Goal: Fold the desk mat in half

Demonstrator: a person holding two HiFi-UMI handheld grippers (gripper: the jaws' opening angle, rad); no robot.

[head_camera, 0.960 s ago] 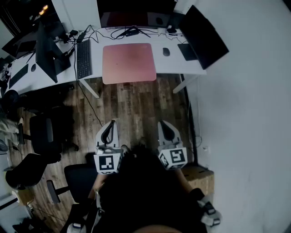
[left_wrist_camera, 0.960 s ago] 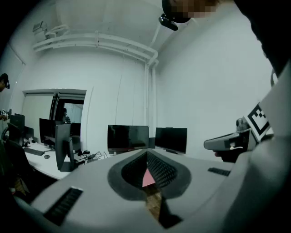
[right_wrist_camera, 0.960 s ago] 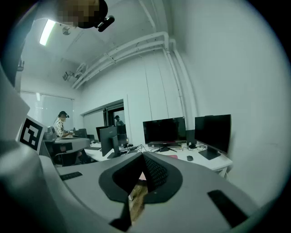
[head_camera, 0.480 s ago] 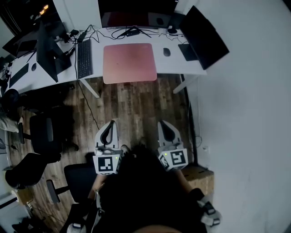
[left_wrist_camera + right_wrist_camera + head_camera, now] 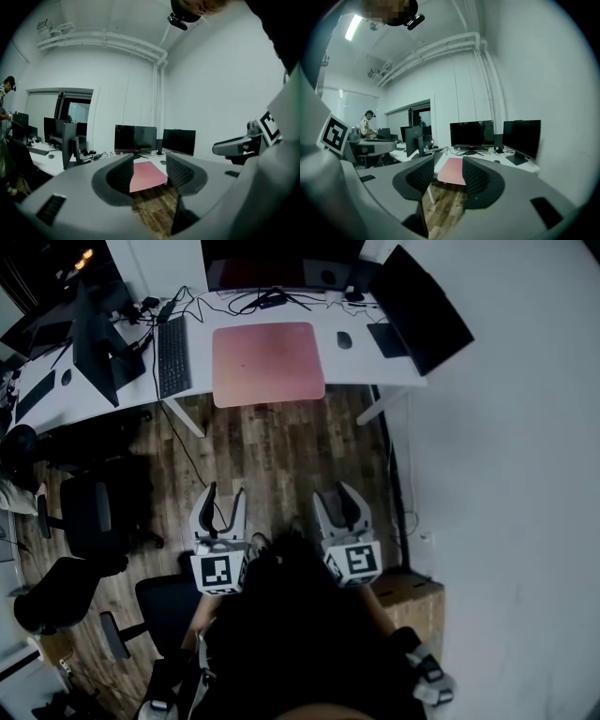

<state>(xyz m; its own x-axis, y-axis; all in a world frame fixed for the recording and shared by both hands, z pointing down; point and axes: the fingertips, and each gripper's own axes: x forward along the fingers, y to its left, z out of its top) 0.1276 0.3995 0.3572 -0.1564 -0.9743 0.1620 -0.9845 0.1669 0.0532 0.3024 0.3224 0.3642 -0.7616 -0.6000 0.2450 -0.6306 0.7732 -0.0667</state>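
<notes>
Jaws on left gripper and right gripper just spread, empty, well apart from desk mat lying flat at front edge of the desk; approach step, next: reach its near corners.

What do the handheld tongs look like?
The left tongs and right tongs match: pale grey moulded shells, curved jaws lined with dark ribbed pads, each carrying a white cube with black square markers. No cables show. Jaws have just been opening, nothing between them.
</notes>
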